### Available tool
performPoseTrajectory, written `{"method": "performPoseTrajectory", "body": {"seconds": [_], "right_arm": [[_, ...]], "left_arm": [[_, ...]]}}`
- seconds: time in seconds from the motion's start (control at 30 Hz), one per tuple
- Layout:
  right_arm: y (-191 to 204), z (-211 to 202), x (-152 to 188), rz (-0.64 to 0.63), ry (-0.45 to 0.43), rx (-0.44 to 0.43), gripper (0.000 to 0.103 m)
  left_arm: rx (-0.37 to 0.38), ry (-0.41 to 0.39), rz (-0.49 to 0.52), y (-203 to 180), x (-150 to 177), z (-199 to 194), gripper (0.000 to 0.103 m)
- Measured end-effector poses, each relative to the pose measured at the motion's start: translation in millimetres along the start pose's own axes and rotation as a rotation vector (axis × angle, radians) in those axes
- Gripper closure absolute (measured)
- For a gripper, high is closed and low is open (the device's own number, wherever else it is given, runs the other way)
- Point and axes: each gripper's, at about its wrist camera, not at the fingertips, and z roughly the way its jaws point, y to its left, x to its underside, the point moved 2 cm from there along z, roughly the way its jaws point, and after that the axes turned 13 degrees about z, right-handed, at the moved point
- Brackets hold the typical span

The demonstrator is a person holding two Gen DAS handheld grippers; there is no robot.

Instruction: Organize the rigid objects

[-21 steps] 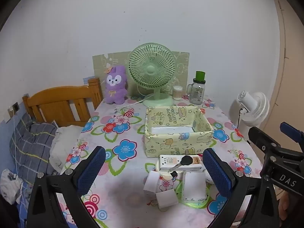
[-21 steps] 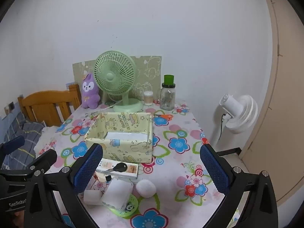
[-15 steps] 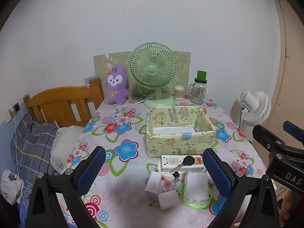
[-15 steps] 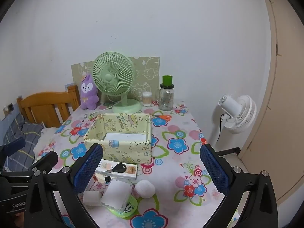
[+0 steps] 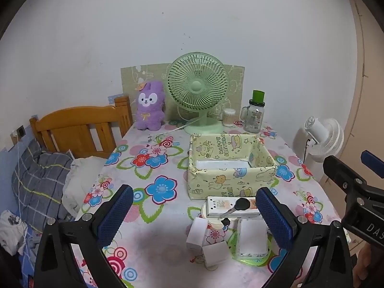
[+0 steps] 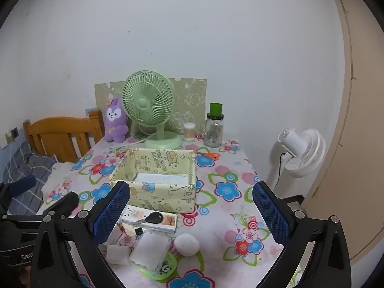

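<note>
A pale yellow cartoon-print box (image 5: pixel 230 168) stands open on the flowered table; it also shows in the right wrist view (image 6: pixel 158 180). In front of it lie a white power strip (image 5: pixel 230 207) with a black key (image 5: pixel 241 205) on top, a clear lidded container (image 5: pixel 252 238) on a green coaster, two small white boxes (image 5: pixel 206 240), and a white round object (image 6: pixel 186 244). My left gripper (image 5: pixel 194 216) is open and empty, held above the table's near edge. My right gripper (image 6: pixel 189 212) is open and empty, held above the same pile.
A green desk fan (image 5: pixel 198 91), a purple plush (image 5: pixel 148 105), a cotton-swab jar (image 5: pixel 228 117) and a glass jar with a green lid (image 5: pixel 255 115) stand at the back. A wooden bed frame (image 5: pixel 79 129) is left. A white floor fan (image 5: pixel 321 136) is right.
Both grippers have drawn back and risen slightly, so the table and its objects look a little lower and farther. Nothing on the table has moved.
</note>
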Motion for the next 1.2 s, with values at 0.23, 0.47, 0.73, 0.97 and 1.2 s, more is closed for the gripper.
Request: {"method": "performPoseTrajectory", "body": {"seconds": [0.23,0.47,0.73,0.97,1.2], "right_arm": [[-2.6,0.0,0.0,0.016,0.009,-0.011,0.000],[-1.6,-1.4,2.6,0.036,0.021,-0.023,0.000],[1.1,-3.2,2.5,0.028,0.010,-0.019,0.000],[-0.4,-3.0,3.0,0.036,0.016,-0.014,0.000],[0.2,-2.9,3.3,0.037,0.017,-0.015,0.000]], "left_arm": [[0.003,-0.007,0.003,-1.5,-1.8,-1.2,0.000],[0.004,-0.014,0.016,-1.9,-2.1,-3.0,0.000],[-0.001,-0.019,0.016,-1.5,-2.2,-4.8,0.000],[0.011,-0.021,0.020,-2.3,-1.9,-4.8,0.000],[0.007,-0.020,0.018,-1.3,-1.7,-4.5,0.000]]}}
